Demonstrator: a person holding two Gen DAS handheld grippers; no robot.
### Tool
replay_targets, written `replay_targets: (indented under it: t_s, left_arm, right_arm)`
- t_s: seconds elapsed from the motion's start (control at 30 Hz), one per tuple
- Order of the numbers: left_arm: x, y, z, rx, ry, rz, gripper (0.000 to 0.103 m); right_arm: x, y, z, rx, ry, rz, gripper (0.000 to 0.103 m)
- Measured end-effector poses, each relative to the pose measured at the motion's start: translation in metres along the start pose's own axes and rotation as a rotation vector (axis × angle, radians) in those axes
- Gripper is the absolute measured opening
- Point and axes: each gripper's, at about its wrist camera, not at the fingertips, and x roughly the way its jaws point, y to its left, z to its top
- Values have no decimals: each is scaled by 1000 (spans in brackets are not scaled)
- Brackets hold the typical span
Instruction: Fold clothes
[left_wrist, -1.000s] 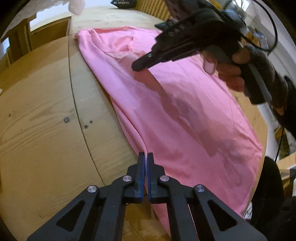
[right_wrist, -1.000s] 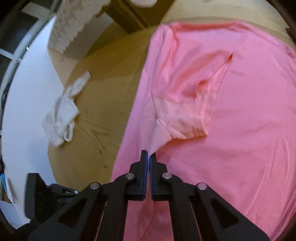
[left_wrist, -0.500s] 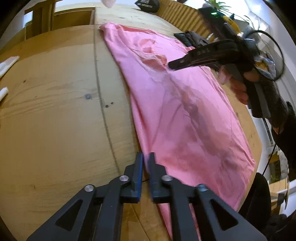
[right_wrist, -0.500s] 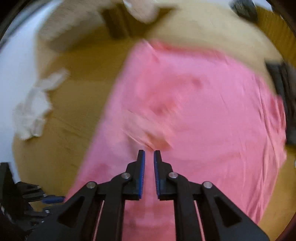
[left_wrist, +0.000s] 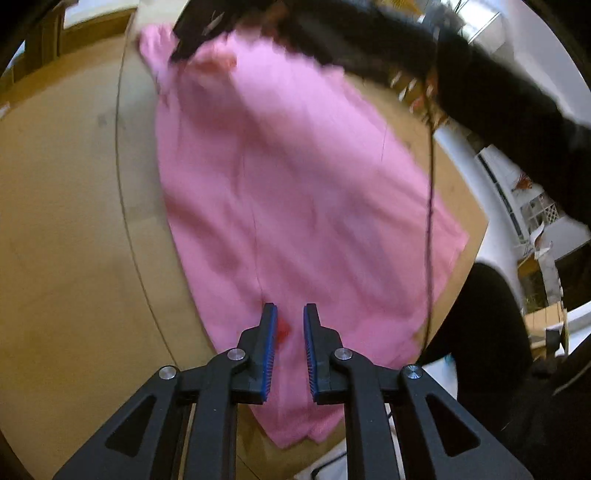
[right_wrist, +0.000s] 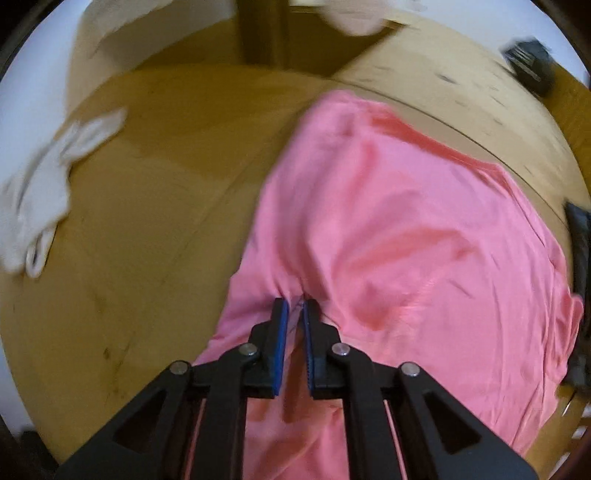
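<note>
A pink garment (left_wrist: 295, 192) lies spread flat on a round wooden table (left_wrist: 66, 229). My left gripper (left_wrist: 290, 314) hovers over the garment's near end. Its jaws are opening, with a narrow gap and only cloth lying beneath them, so nothing is pinched. In the right wrist view the same pink garment (right_wrist: 406, 236) fills the right half. My right gripper (right_wrist: 295, 308) is closing on a raised fold near the garment's left edge, and creases run into its tips. In the left wrist view the right gripper is a dark blur (left_wrist: 195, 37) at the garment's far corner.
A white cloth (right_wrist: 40, 199) lies on the table's left part. Dark objects sit at the far right (right_wrist: 528, 66) and right edge (right_wrist: 580, 240). A person's dark sleeve (left_wrist: 517, 103) and a hanging cable (left_wrist: 430, 221) cross the garment's right side. The table edge (left_wrist: 476, 251) runs close by.
My left gripper slid from the bare wood onto the garment's near end and its jaws parted. The right gripper swung to the garment's far corner; its jaws parted, then narrowed on a fold.
</note>
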Motion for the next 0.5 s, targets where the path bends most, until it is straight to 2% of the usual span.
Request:
replay_targets:
  t_s: [0.1, 0.23, 0.37, 0.43, 0.5]
  left_arm:
    - [-6, 3, -12, -39, -23, -34, 16]
    - [-8, 2, -17, -39, -41, -20, 16]
    - [-8, -1, -19, 3, -40, 23, 16]
    - [-5, -3, -19, 14, -41, 33, 16]
    - [-5, -1, -18, 14, -44, 28, 16]
  right_arm:
    - [-10, -6, 4, 34, 7, 83, 9]
    - [-29, 11, 13, 6, -30, 136, 11]
    - [-16, 46, 20, -100, 91, 50, 12]
    - [-8, 62, 19, -120, 168, 25, 15]
    - [-4, 74, 19, -131, 208, -9, 17]
